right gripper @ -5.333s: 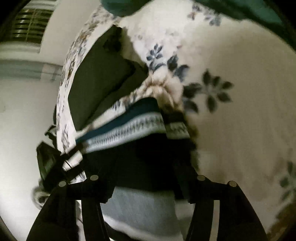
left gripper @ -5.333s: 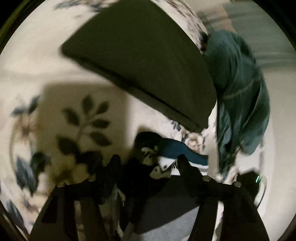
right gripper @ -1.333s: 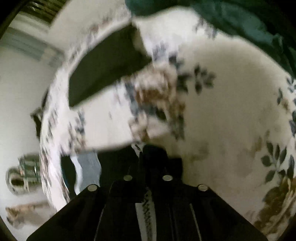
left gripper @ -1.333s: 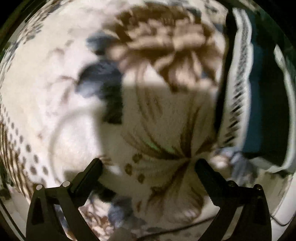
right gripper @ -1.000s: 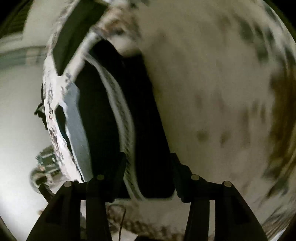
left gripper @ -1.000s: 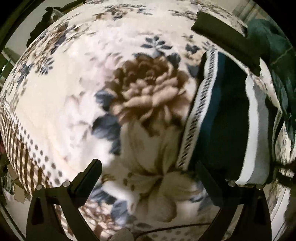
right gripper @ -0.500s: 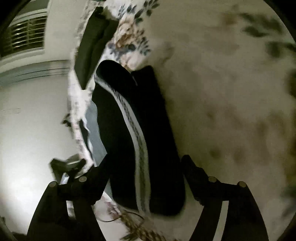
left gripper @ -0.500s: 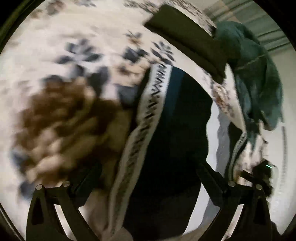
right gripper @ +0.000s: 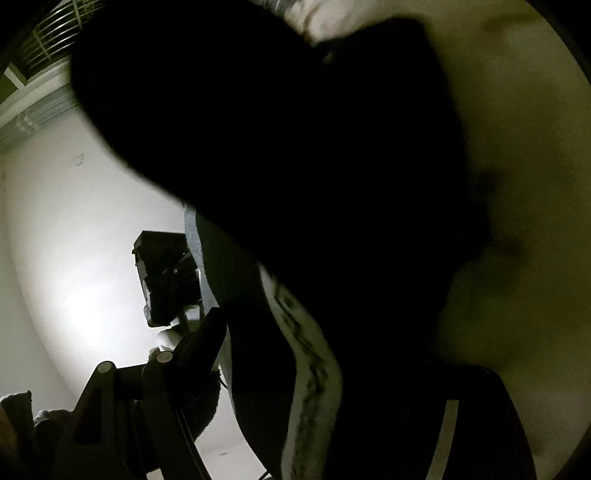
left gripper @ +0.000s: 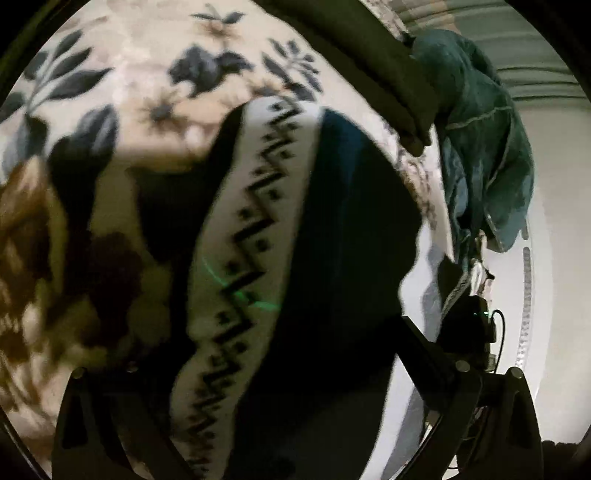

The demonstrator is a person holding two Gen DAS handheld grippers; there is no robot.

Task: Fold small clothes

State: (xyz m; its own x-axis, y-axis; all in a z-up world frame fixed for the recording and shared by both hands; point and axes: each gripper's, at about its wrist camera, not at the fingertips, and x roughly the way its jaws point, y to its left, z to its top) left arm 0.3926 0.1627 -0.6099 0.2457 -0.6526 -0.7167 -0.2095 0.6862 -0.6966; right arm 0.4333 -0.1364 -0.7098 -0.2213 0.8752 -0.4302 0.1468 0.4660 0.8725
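Garment: dark navy knitted garment with white zigzag band [left gripper: 258, 229], lay on cream floral blanket [left gripper: 155, 74].
Left claw [left gripper: 273, 354]: spread wide over garment.
Right claw [right gripper: 314, 354]: grip impossible to tell.

Floral bedspread [left gripper: 155, 70], pale wall [right gripper: 74, 221], slatted window [right gripper: 48, 33] above.

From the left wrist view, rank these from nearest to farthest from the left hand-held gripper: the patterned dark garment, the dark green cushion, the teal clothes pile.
1. Patterned dark garment: between the fingers of the left hand-held gripper, centre of view.
2. Dark green cushion: beyond the garment, upper right on the floral blanket.
3. Teal clothes pile: far right, hanging past the cushion's end; only slightly farther than the cushion.
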